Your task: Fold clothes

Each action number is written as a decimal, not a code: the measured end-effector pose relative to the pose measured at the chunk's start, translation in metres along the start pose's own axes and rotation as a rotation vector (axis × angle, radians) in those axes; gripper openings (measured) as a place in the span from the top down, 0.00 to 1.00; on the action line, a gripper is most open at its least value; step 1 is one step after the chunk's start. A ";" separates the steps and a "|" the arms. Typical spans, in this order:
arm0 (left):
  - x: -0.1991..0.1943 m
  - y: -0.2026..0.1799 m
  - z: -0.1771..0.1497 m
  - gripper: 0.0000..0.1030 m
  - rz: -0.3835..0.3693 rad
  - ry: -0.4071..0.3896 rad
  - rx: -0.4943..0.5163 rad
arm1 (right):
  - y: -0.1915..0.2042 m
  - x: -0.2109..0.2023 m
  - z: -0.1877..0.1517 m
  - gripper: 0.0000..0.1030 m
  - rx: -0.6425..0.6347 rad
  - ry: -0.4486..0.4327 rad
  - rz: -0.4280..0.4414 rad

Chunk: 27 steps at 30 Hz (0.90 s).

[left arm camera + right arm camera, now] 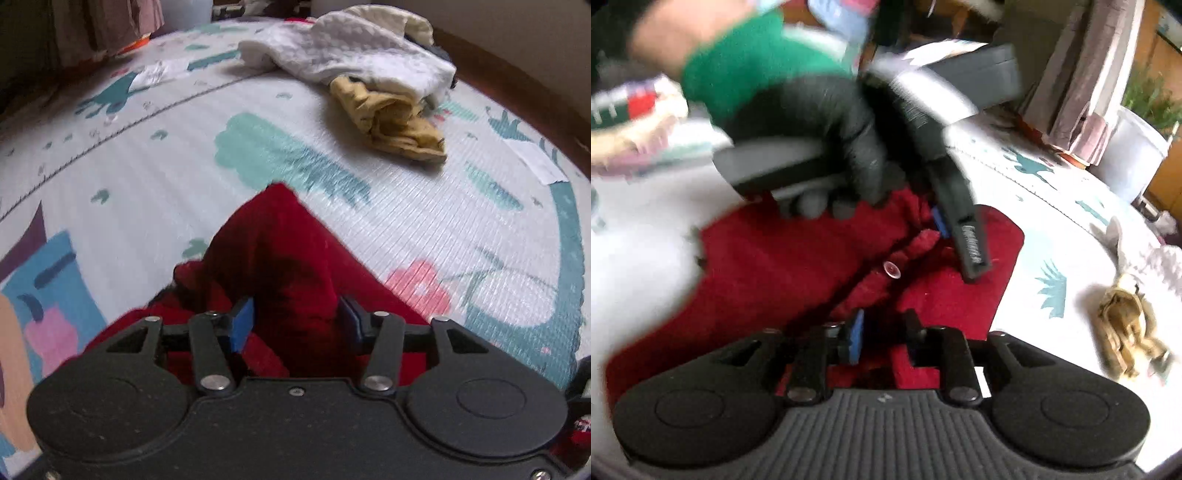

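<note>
A red fleece garment (284, 258) lies on the patterned play mat (129, 177). In the left wrist view my left gripper (295, 321) has its blue-padded jaws on either side of a raised fold of the red cloth. In the right wrist view the same garment (768, 266) is spread flat, with a round button (892, 269) by its opening edge. My right gripper (882, 332) has its jaws close around that edge. The left gripper (945, 221), held by a black-gloved hand (820, 122), presses into the cloth further up.
A white quilted garment (354, 48) and a crumpled yellow garment (399, 122) lie at the mat's far side. The yellow one also shows in the right wrist view (1126, 332). A white planter (1130, 147) and hanging fabric (1075, 85) stand beyond the mat.
</note>
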State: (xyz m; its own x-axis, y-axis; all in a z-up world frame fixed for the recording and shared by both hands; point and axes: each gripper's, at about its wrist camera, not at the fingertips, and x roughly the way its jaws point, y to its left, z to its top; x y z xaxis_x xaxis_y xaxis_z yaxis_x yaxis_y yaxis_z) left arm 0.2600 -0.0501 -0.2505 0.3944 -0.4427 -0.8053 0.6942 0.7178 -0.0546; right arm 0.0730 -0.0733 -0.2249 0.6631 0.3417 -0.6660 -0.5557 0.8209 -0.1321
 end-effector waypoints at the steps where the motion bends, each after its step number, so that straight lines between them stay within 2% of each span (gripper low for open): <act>1: 0.000 0.000 -0.003 0.51 -0.003 -0.005 0.011 | -0.006 -0.008 -0.004 0.75 0.038 -0.018 0.011; 3: 0.001 0.002 -0.006 0.47 -0.003 -0.009 0.023 | -0.018 -0.022 -0.011 0.75 0.112 -0.046 0.011; 6: 0.002 0.008 -0.006 0.46 -0.017 -0.001 -0.019 | -0.051 -0.025 -0.022 0.75 0.288 -0.011 -0.025; 8: 0.002 0.010 -0.004 0.46 -0.021 0.007 -0.051 | -0.064 -0.018 -0.028 0.75 0.357 0.019 0.009; 10: -0.004 0.010 0.001 0.46 -0.009 0.009 -0.070 | -0.061 -0.007 -0.027 0.75 0.330 0.040 0.056; 12: -0.018 0.011 0.006 0.48 0.017 -0.017 -0.084 | -0.049 0.001 -0.026 0.75 0.255 0.062 0.059; 15: -0.051 0.008 0.012 0.50 0.074 -0.147 -0.055 | -0.028 0.007 -0.025 0.76 0.150 0.094 0.018; 17: -0.067 0.001 0.015 0.50 0.041 -0.243 -0.008 | -0.019 0.008 -0.026 0.76 0.111 0.097 -0.009; 18: -0.066 -0.004 0.016 0.50 0.016 -0.256 0.022 | -0.016 0.010 -0.026 0.76 0.103 0.100 -0.017; 22: -0.029 -0.026 0.015 0.50 0.007 -0.206 0.183 | -0.010 0.016 -0.029 0.76 0.043 0.115 -0.057; 23: -0.013 -0.028 0.013 0.50 0.028 -0.147 0.218 | -0.010 0.017 -0.030 0.77 0.031 0.123 -0.068; 25: 0.015 -0.020 0.001 0.46 0.032 -0.093 0.224 | -0.006 0.021 -0.031 0.78 0.005 0.130 -0.093; 27: 0.023 -0.008 0.000 0.42 -0.008 -0.088 0.182 | 0.002 0.027 -0.031 0.81 -0.034 0.131 -0.110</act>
State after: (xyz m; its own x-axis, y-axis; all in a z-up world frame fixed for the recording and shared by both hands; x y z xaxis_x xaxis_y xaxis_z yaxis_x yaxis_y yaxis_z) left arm 0.2637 -0.0658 -0.2684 0.4337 -0.4989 -0.7503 0.7916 0.6088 0.0528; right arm 0.0744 -0.0771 -0.2663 0.6511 0.1869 -0.7357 -0.5016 0.8333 -0.2323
